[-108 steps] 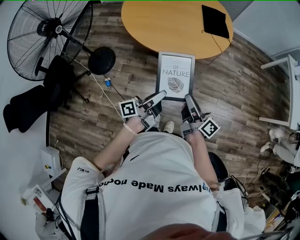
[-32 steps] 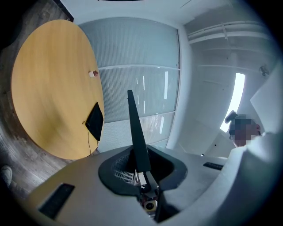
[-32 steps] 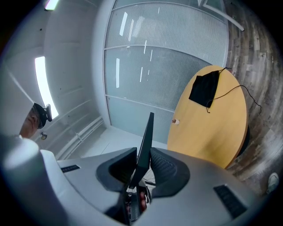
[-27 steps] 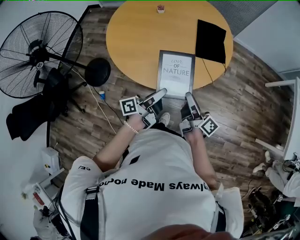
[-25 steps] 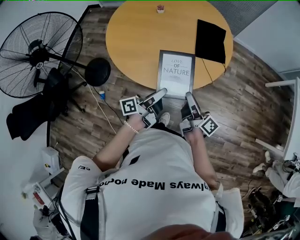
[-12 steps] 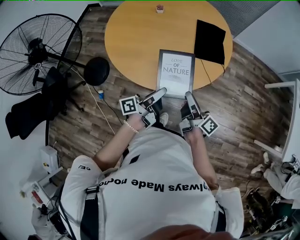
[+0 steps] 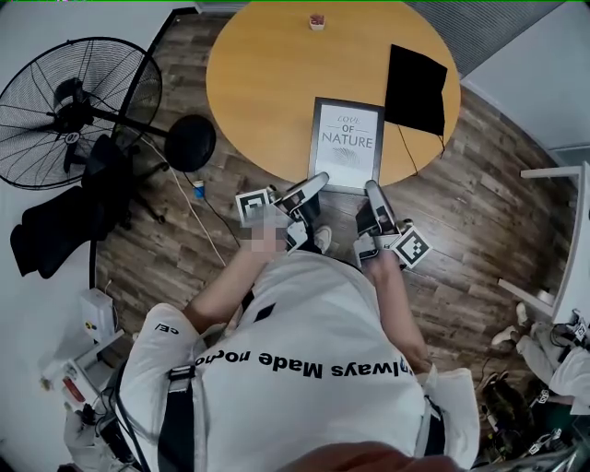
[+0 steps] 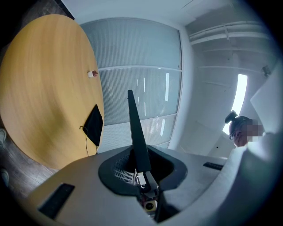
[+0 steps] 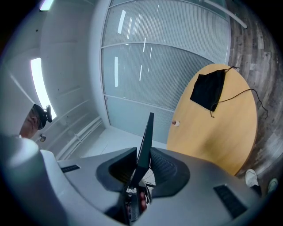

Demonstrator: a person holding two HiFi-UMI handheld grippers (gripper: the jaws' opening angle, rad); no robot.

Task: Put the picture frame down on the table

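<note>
Head view, looking steeply down: a person is holding one picture frame by its near edge, and it is hanging face up over the near rim of one round wooden table. Two claws are gripping it, the left gripper at the frame's near left corner and the right gripper at its near right corner. Also on the table are lying one black cloth with a cord and one small pot at the far edge; one standing fan is on the floor to the left. Left gripper view: the jaws are pinching the dark frame, seen edge-on, with the table off to one side. Right gripper view: these jaws are likewise clamping the frame's thin edge. The frame seems to be over its spot, but whether it is touching the wood cannot be told; lowering it flat and letting go are probably what remains.
</note>
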